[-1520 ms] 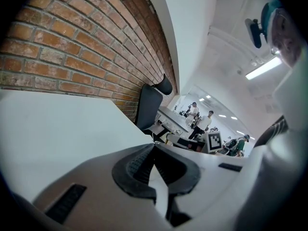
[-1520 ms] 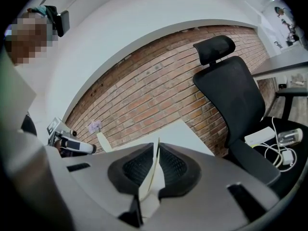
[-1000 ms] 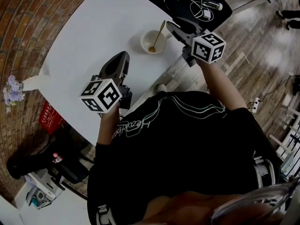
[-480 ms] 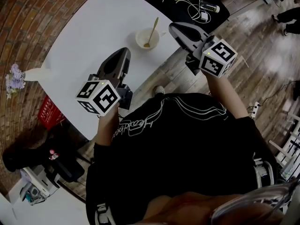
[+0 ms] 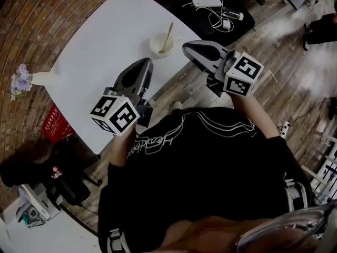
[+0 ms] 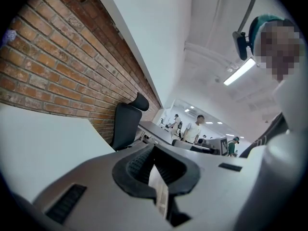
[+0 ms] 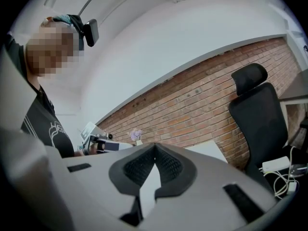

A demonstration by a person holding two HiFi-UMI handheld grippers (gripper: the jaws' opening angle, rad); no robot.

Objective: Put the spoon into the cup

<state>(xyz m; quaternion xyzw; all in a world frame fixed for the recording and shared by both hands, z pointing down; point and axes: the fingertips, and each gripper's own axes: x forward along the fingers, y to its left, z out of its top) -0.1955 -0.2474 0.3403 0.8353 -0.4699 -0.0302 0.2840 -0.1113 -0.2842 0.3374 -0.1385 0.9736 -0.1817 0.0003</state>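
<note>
On the white table [image 5: 105,41], upper centre, the likely light, stiff spoon [image 5: 168,33] leans in the cup [image 5: 159,45], best gripped by its handle, while your left gripper [image 5: 145,62] and right gripper [image 5: 187,47] are clenched on nothing.

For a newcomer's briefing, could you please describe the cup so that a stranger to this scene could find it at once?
Look at the white table beside the brick wall. Near its edge by the wooden floor sits a small pale cup. It alone holds a spoon leaning out, unlike the flower vase at the opposite corner.
</note>
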